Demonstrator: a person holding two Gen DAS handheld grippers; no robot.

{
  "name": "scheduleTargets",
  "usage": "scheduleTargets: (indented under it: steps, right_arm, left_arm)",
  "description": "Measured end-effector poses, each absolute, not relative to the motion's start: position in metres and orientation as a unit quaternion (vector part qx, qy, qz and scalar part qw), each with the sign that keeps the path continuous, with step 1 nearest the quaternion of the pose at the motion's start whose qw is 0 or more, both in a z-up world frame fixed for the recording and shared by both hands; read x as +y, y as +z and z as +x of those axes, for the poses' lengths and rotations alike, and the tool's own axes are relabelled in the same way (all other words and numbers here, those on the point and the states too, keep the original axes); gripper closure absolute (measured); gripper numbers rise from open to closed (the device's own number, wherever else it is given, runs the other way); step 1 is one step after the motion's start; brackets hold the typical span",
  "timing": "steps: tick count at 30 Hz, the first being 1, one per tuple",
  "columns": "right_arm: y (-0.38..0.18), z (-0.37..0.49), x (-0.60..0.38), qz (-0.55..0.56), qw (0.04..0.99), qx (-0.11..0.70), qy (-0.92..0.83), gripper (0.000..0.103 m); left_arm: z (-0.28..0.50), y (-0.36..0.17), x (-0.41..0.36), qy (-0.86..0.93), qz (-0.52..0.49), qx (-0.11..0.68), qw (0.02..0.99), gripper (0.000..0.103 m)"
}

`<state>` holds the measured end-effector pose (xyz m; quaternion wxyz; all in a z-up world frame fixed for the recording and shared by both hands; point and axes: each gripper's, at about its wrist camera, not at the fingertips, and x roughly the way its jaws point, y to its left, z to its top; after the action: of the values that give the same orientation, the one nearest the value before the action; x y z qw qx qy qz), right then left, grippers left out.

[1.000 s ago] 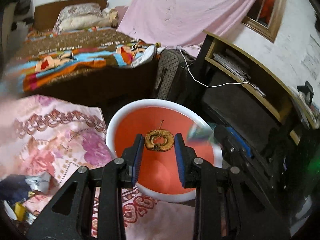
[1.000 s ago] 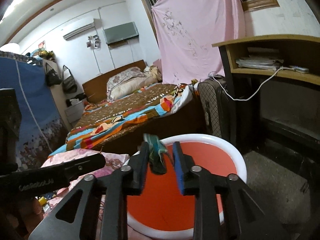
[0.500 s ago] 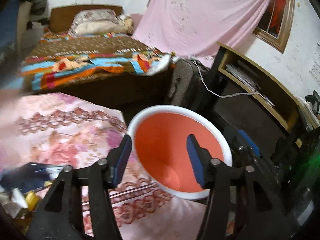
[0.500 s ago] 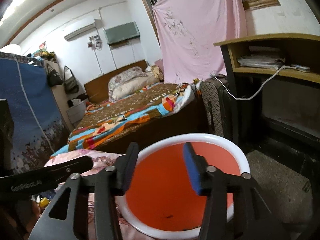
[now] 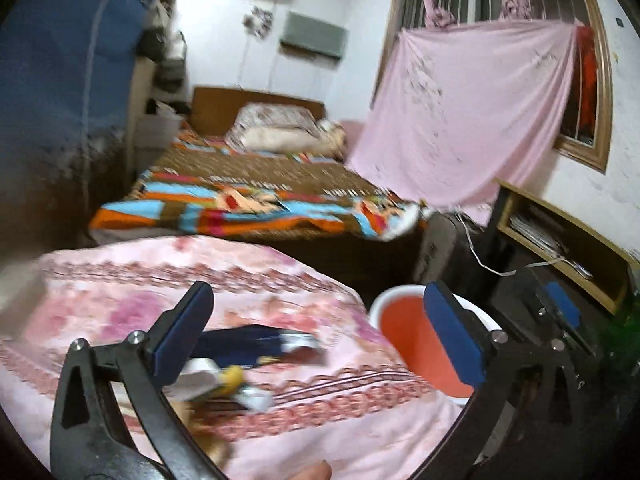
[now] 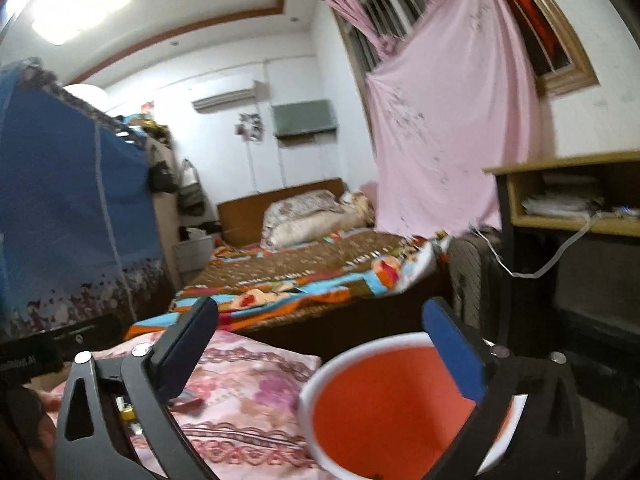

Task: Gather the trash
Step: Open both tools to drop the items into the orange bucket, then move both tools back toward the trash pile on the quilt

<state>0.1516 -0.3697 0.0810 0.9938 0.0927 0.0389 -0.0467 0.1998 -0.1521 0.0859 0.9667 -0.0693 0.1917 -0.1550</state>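
Nearest me, my left gripper (image 5: 316, 324) has its jaws spread wide with nothing between them, and I judge that is so it can come down over the trash pile (image 5: 240, 364) lying low and left of centre in the left view: a dark blue wrapper, a white crumpled scrap and something yellow, blurred but plainly touching one another on the pink floral cloth (image 5: 312, 432). My right gripper (image 6: 320, 340) is likewise wide open and empty, its right finger standing in front of the bin (image 6: 384, 412) at the lower right of the right view. The bin, white-rimmed and orange inside, sits just beside the right edge of the cloth, lower than it, I think so that pieces can be carried a short way and dropped over the rim. Between pile and bin the cloth is bare, so there is free passage to the right; the cloth's edge falls away there and loose scraps could slide off. A little more trash shows behind my right gripper's left finger at the lower left of the right view. Farther off stand the bed (image 5: 256, 196), then the shelf unit (image 6: 568, 200) at right and the pink sheet (image 5: 460, 120) over the window, all well apart from my working room.
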Motion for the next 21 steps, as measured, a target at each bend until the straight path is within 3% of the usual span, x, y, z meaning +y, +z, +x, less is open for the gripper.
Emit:
scheduleTargets:
  steps: [7, 21]
  right_arm:
    - [0.085, 0.146, -0.333, 0.061, 0.998, 0.016, 0.008, 0.0]
    - [0.082, 0.133, -0.253, 0.001, 0.994, -0.002, 0.111, 0.0]
  left_arm:
    - [0.162, 0.087, -0.097, -0.087, -0.074, 0.129, 0.985, 0.011]
    - [0.122, 0.08, -0.033, -0.012, -0.045, 0.084, 0.995, 0.011]
